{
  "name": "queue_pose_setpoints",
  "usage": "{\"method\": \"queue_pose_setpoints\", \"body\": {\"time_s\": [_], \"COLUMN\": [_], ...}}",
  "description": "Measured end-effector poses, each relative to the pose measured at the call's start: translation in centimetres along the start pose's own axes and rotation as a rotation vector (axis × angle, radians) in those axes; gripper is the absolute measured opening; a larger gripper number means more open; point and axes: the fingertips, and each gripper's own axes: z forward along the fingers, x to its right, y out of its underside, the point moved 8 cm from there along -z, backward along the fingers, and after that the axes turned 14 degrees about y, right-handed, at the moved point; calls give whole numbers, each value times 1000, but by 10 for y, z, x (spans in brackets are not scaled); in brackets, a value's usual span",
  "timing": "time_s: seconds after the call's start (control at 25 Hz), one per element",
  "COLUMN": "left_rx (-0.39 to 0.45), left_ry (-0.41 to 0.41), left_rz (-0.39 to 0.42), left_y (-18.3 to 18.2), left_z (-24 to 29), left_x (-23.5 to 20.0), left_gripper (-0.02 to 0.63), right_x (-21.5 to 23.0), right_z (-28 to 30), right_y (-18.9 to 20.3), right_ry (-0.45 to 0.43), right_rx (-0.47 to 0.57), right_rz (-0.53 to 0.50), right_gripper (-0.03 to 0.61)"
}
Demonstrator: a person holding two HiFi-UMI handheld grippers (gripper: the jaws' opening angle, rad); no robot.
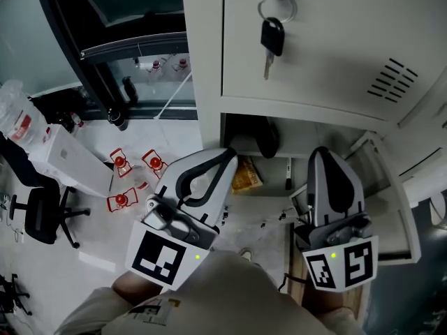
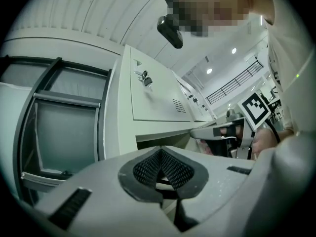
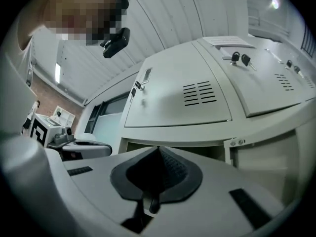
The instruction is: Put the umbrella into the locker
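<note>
Left gripper: your left gripper (image 1: 229, 155) is clenched, its pads meeting at the tip with nothing between them. It points at the open compartment.
Right gripper: your right gripper (image 1: 322, 152) is likewise clenched and empty, and you hold it beside the left one, apart from it.
Umbrella: neither gripper carries it. A dark rounded shape (image 1: 266, 137) lies inside the open compartment and looks like the umbrella, though the shade there stops you confirming it.
Locker: the compartment stands open, and its door (image 1: 395, 199) is swung out to your right.
Upper door: this door (image 1: 328, 40) is shut, with keys (image 1: 272, 36) hanging from its lock.
Floor: a yellow-brown packet (image 1: 246, 175) lies just beside the left gripper's tip.
</note>
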Motion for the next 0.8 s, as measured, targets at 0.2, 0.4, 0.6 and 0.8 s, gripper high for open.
{"method": "queue_pose_setpoints", "body": {"time_s": [0.2, 0.4, 0.6, 0.8], "left_rx": [1, -12, -47, -88], "left_ry": [-23, -9, -22, -39], "left_rz": [-10, 0, -46, -45], "left_y": [1, 10, 28, 39], "left_z": [-14, -25, -33, -44], "left_x": [1, 6, 9, 13], "left_gripper": [8, 8, 8, 8], "right_x": [3, 5, 5, -8], "right_z": [-18, -28, -32, -34], "right_y": [2, 15, 30, 48], "right_ry": [-2, 18, 18, -14], "right_rx": [-5, -4, -59, -122], "right_rz": [12, 46, 39, -17], "right_gripper": [12, 9, 8, 9]}}
